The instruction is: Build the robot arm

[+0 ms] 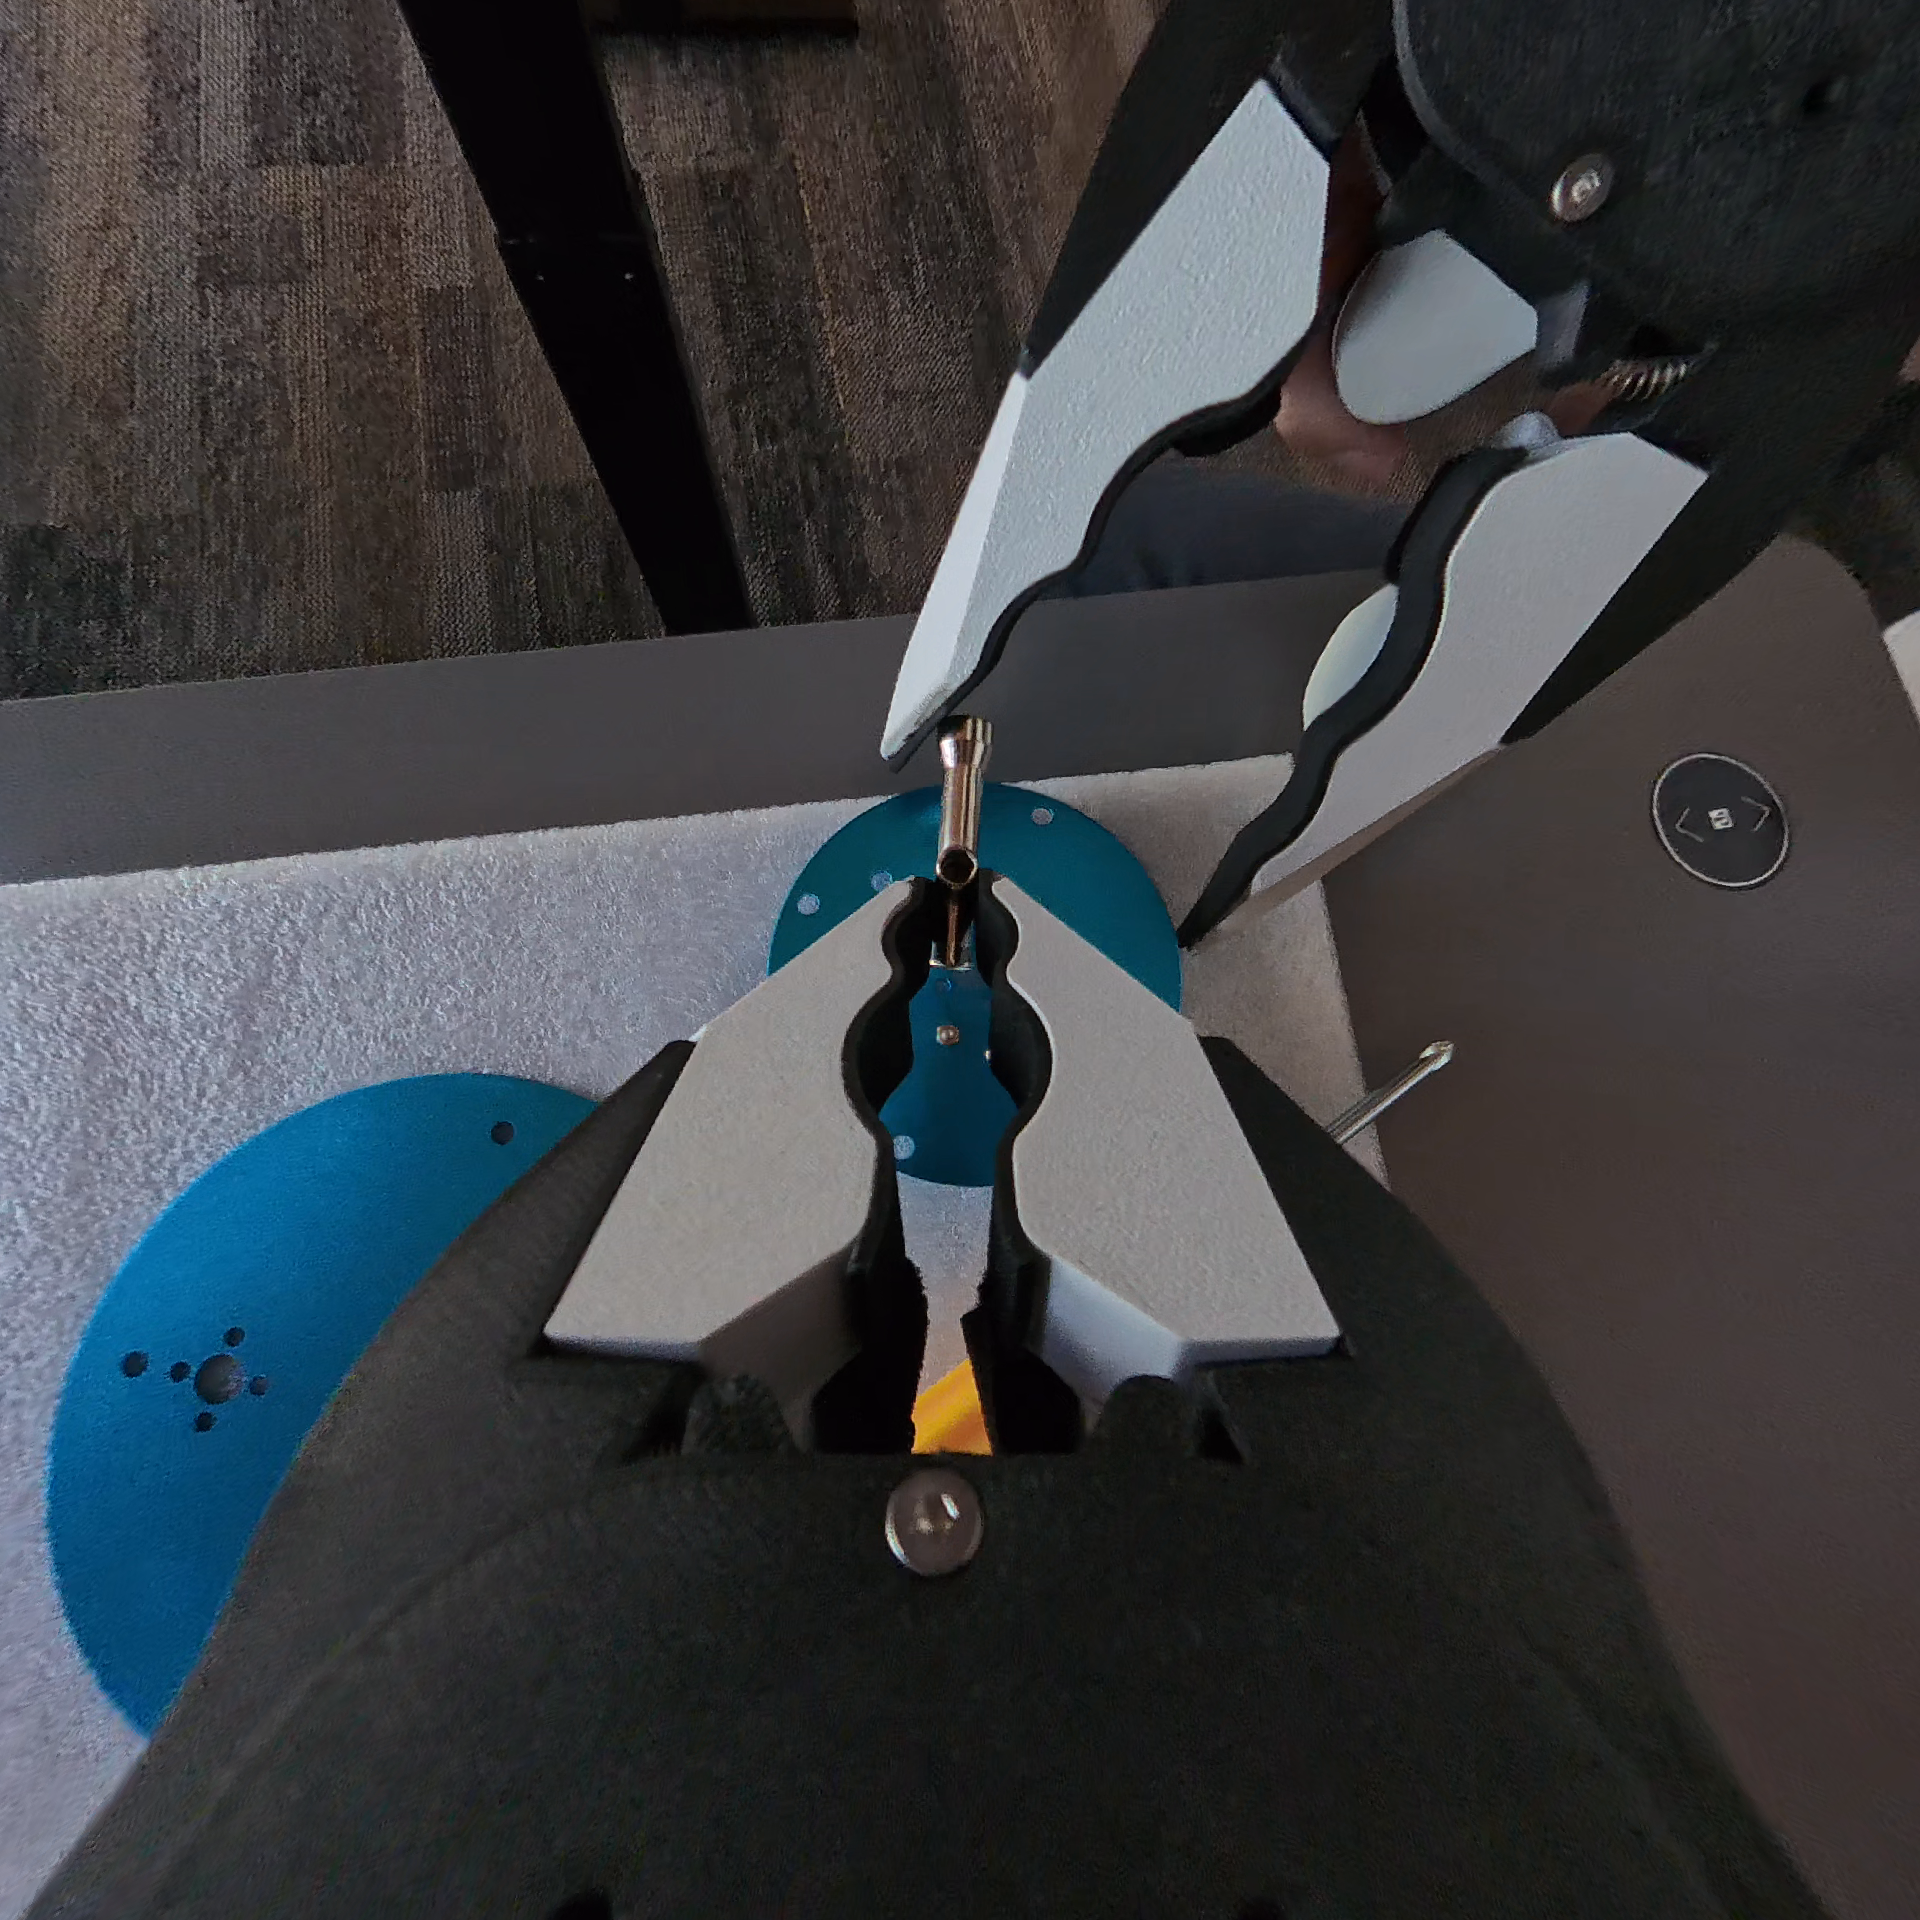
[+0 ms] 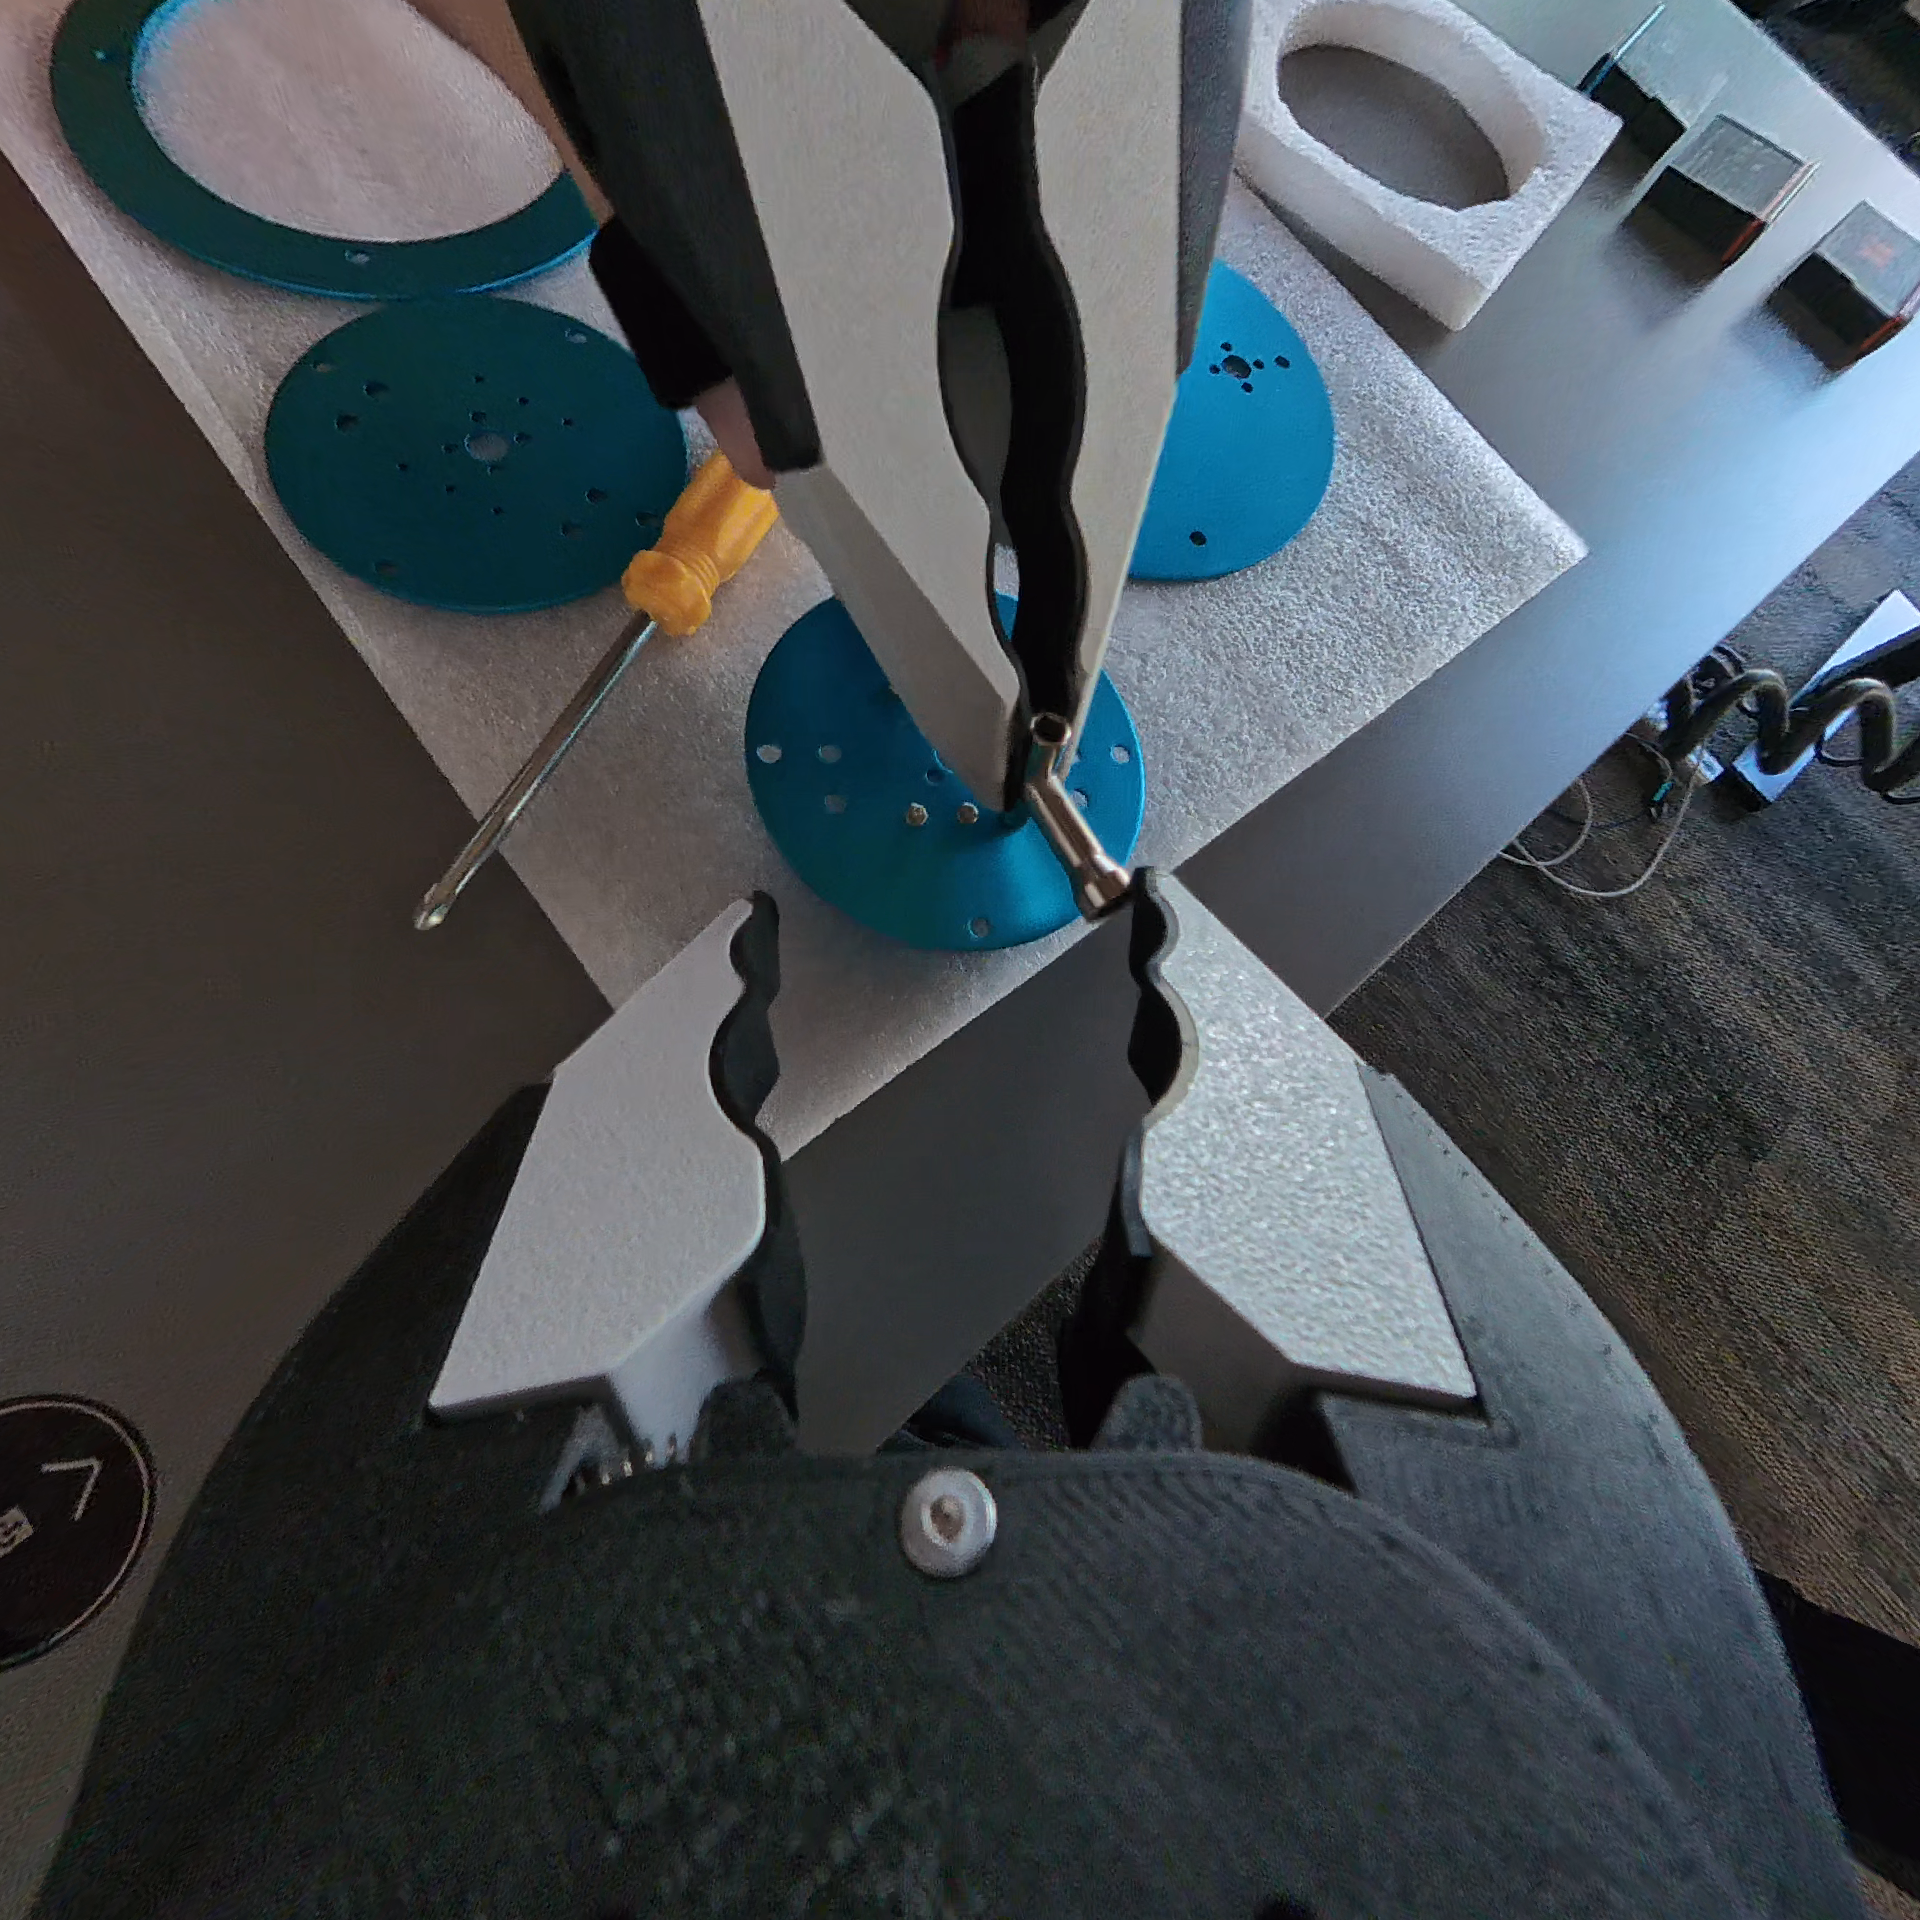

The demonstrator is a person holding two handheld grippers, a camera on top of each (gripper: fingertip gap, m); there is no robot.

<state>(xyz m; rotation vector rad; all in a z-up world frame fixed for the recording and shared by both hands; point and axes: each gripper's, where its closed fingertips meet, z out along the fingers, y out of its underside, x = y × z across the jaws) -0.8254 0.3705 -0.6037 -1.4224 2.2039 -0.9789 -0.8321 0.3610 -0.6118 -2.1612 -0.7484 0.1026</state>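
My left gripper [image 1: 951,891] is shut on one arm of a small silver L-shaped socket wrench [image 1: 958,800] and holds it upright on a blue perforated disc [image 1: 1081,883] lying on a white foam mat [image 1: 416,956]. My right gripper [image 2: 951,899] is open. Its right fingertip [image 2: 1143,894] touches the free end of the wrench [image 2: 1075,842]; the other fingertip [image 2: 758,914] hangs over the mat's edge. In the right wrist view the left gripper [image 2: 1039,753] comes down from above onto the disc [image 2: 862,862]. The right gripper [image 1: 1055,831] also shows in the left wrist view.
A yellow-handled screwdriver [image 2: 701,551] lies on the mat beside the disc. A dark teal disc [image 2: 473,452], a teal ring [image 2: 312,265] and another blue disc [image 2: 1236,436] lie farther back. A foam block with a hole [image 2: 1423,260] and black boxes [image 2: 1725,177] stand on the grey table [image 2: 1558,436]. Carpet floor [image 2: 1662,1091] lies beyond the table's edge. The tips of both grippers are at nearly the same place.
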